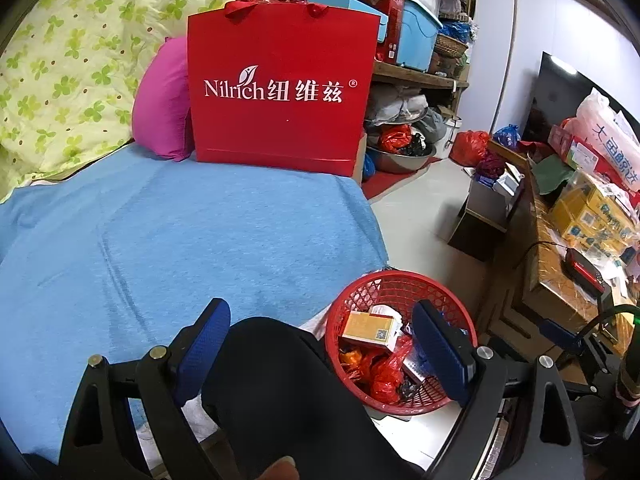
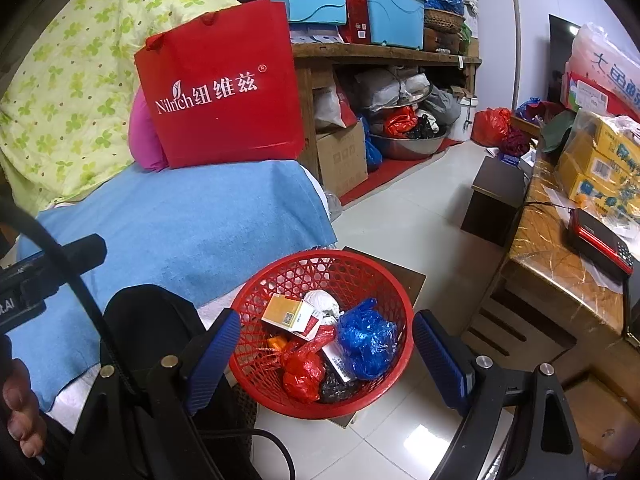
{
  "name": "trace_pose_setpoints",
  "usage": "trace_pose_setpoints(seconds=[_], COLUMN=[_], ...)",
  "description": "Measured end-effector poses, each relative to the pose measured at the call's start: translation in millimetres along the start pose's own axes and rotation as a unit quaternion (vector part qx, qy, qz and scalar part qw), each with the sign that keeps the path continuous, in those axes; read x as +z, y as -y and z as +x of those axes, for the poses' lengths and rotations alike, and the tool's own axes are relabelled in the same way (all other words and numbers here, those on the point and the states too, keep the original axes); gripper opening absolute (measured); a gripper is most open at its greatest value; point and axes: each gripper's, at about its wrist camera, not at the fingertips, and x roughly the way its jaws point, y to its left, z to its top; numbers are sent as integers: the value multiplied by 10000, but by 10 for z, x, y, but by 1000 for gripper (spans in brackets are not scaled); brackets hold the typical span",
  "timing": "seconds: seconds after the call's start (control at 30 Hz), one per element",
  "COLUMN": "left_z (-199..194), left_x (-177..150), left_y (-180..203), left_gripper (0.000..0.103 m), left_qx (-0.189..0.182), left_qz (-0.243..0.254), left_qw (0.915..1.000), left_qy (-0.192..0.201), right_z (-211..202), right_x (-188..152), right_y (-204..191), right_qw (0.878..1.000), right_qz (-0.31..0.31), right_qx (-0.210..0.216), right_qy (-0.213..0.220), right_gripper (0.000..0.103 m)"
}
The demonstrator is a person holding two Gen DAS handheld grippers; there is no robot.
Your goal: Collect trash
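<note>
A red mesh basket (image 2: 280, 276) stands on a dark stool beside the bed and holds trash: a yellow box (image 2: 286, 311), a blue plastic bag (image 2: 366, 340), a red plastic bag (image 2: 302, 372) and white crumpled paper (image 2: 320, 300). My right gripper (image 2: 326, 358) is open and empty, just above the basket, its blue pads either side of it. My left gripper (image 1: 324, 352) is open and empty, over the bed's edge and a black-clad knee (image 1: 280, 380), with the basket (image 1: 376, 284) at its right finger.
A red Nilrich paper bag (image 1: 280, 88) stands on the blue bedsheet (image 1: 180, 240) against a pink pillow (image 1: 160, 100) and a green-leaf quilt (image 1: 72, 60). Cluttered shelves (image 2: 384, 56) stand behind. A wooden table (image 2: 552, 248) with boxes and a red radio (image 2: 600, 244) is at the right.
</note>
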Motion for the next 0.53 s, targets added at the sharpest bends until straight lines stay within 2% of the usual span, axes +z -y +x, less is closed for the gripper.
trace_pose_setpoints(seconds=[0.3, 0.37, 0.53], left_z=[-21, -23, -50], left_x=[0, 4, -4], left_y=[28, 7, 1], left_gripper=[93, 101, 101], left_qx=[-129, -171, -226], left_qz=[11, -30, -64], left_qw=[9999, 9998, 9997], left_qy=[41, 38, 103], right_z=[10, 14, 19], right_x=[-20, -27, -37], right_y=[11, 17, 14], right_qw=[10000, 10000, 10000], right_qz=[10, 20, 20], right_qx=[-10, -14, -22], right_qy=[-19, -30, -34], right_gripper=[90, 90, 90])
